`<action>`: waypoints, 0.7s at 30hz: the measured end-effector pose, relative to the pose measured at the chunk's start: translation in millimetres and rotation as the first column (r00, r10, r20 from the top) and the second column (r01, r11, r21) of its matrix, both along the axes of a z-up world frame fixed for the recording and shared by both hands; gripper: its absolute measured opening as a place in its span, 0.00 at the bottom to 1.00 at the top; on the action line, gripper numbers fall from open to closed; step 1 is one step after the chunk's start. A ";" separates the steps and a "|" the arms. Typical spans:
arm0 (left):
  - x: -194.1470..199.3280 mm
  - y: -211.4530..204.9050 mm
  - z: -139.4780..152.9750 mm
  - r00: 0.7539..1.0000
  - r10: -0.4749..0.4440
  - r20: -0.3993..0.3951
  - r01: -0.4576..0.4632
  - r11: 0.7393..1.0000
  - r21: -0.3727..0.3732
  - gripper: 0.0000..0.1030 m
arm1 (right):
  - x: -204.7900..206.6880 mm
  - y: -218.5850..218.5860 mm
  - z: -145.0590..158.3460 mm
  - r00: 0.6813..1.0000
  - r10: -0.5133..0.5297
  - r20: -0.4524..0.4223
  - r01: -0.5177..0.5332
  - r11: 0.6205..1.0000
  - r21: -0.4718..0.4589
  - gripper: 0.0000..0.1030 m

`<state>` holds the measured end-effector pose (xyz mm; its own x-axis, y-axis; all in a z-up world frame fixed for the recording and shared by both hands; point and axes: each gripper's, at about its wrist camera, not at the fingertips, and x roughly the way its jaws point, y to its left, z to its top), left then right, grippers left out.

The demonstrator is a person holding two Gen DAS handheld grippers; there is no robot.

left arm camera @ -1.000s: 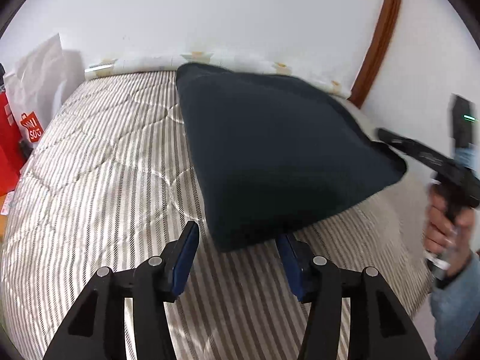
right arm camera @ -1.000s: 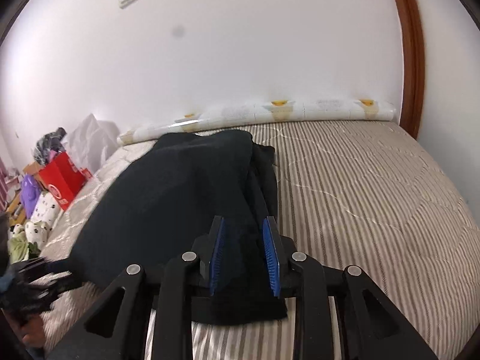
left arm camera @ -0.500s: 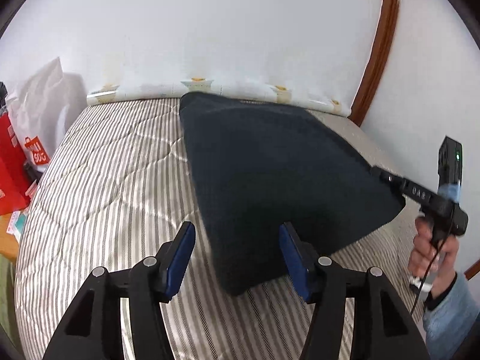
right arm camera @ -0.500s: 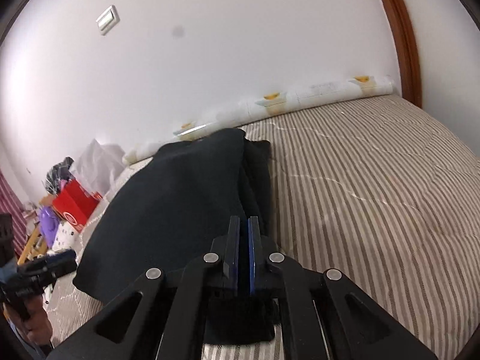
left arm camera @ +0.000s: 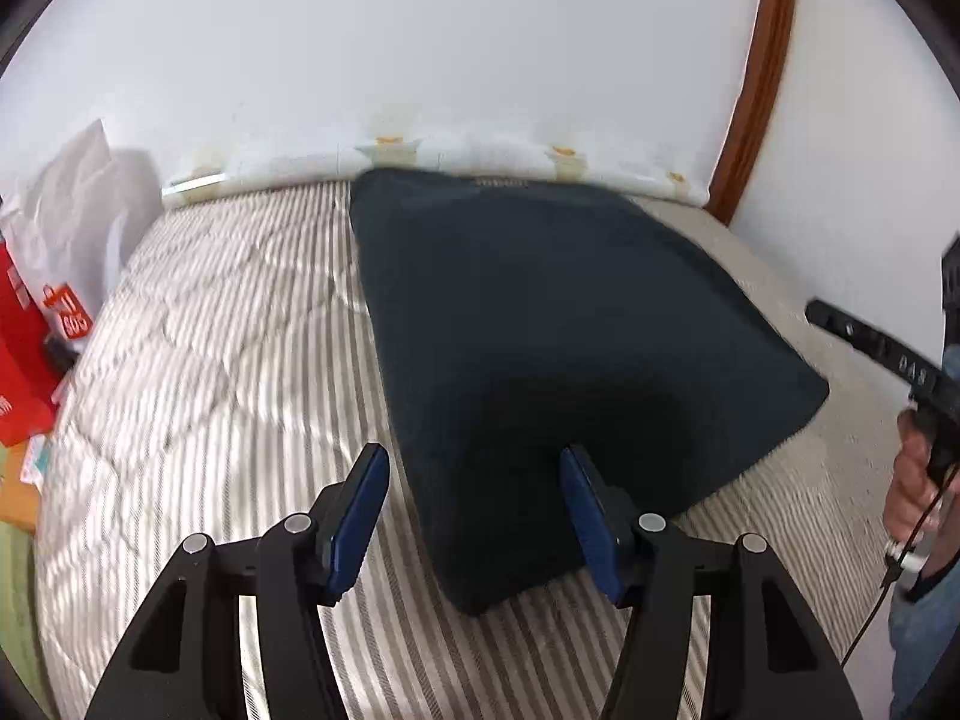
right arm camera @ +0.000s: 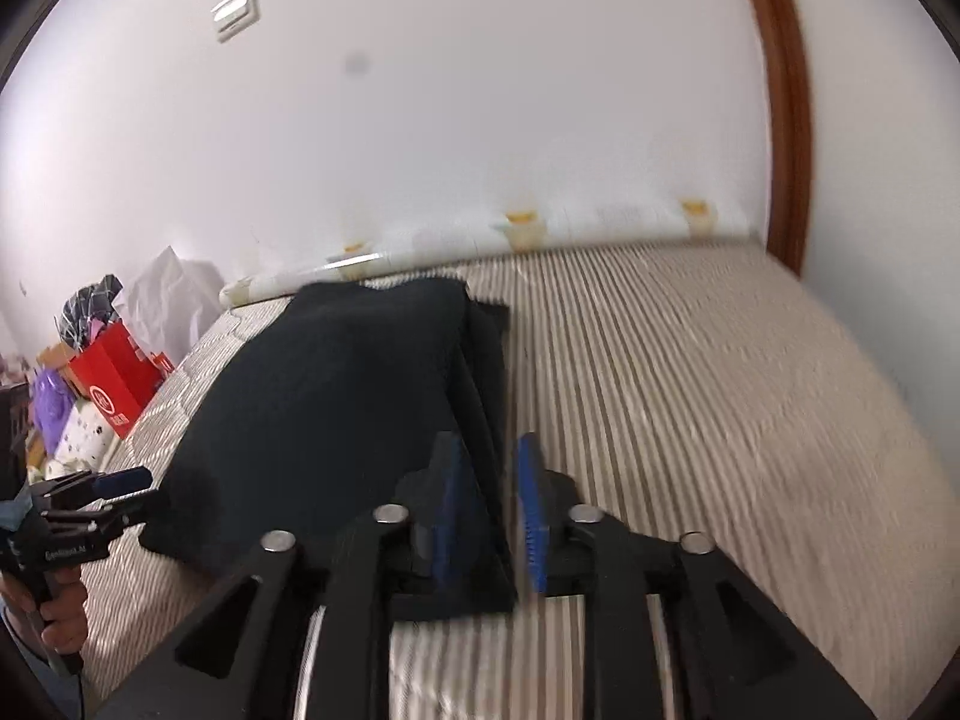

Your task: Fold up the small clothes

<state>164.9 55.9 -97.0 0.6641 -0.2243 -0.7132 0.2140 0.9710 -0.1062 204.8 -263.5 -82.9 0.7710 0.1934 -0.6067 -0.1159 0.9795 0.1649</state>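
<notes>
Left wrist view: dark garment [left arm camera: 558,348] mid-frame on striped bed [left arm camera: 198,360] | left gripper [left arm camera: 474,510] jaws apart, gripping nothing | right wrist view: right gripper [right arm camera: 489,507] jaws opening, garment edge between them

Black left gripper [left arm camera: 474,507] with blue pads [left arm camera: 360,510], silver screws.

Striped mattress [right arm camera: 720,390] smeared by blur — red bag [left arm camera: 24,360] cut off.
</notes>
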 end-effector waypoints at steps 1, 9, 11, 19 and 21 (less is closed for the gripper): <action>3.6 0.3 4.0 1.000 0.006 0.009 -0.006 1.000 0.005 0.56 | 12.1 6.3 5.6 1.000 0.004 -0.002 -0.004 1.000 -0.004 0.32; 32.3 8.8 11.0 1.000 0.022 -0.005 -0.022 1.000 -0.011 0.57 | 112.5 40.9 -22.4 0.972 0.004 -0.233 0.019 0.995 0.094 0.37; 37.2 9.9 6.4 1.000 0.014 -0.018 -0.014 1.000 -0.019 0.57 | 128.6 38.6 -33.8 0.961 0.004 -0.275 0.036 0.989 0.140 0.02; 42.8 15.9 0.0 0.999 -0.031 -0.011 0.030 0.998 -0.055 0.58 | 115.7 15.3 -34.4 0.989 -0.002 -0.146 0.021 0.991 0.129 0.02; 44.9 15.9 0.2 1.000 -0.029 -0.012 0.028 0.998 -0.056 0.58 | 116.6 22.2 -37.0 0.987 0.004 -0.163 0.011 0.996 0.086 0.03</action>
<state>209.8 71.8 -96.7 0.6481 -0.2825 -0.7072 0.2397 0.9571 -0.1626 321.4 -241.3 -120.0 0.6643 0.2480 -0.7051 -0.0772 0.9611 0.2653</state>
